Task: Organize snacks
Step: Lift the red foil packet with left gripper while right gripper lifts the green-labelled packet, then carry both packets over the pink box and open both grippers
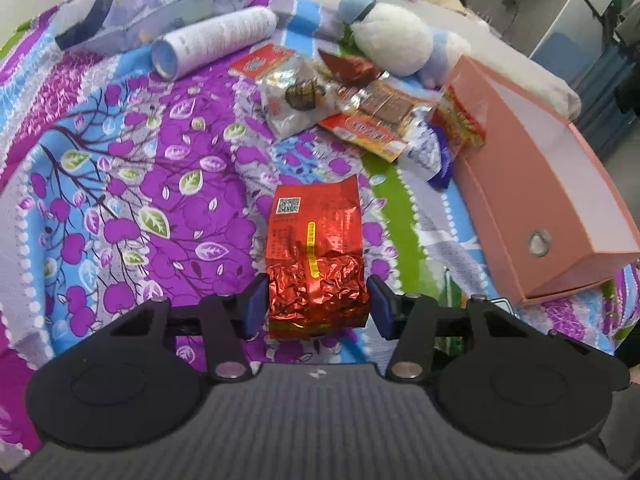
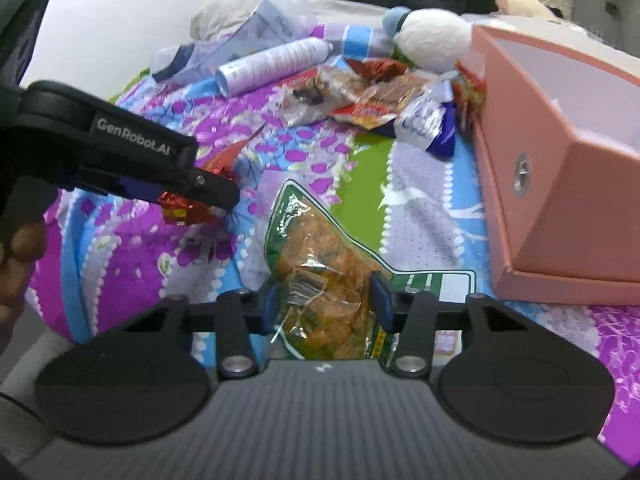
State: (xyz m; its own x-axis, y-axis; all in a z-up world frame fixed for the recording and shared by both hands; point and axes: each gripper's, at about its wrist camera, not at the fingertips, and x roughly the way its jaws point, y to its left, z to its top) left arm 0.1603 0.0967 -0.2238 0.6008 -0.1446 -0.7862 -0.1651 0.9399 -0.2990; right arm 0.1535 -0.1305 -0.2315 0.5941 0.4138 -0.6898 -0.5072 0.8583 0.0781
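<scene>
Black claw [image 1: 318, 306], blue pads [image 1: 256, 304]

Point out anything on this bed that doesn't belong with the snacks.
Two non-snack things lie at the far edge of the snack pile: a white plush toy leaning against the pink box, and a white cylindrical bottle lying on its side.

A bedroom: floral bedsheet [image 1: 120, 184] (plush toy [image 1: 394, 40] lying on it).
</scene>
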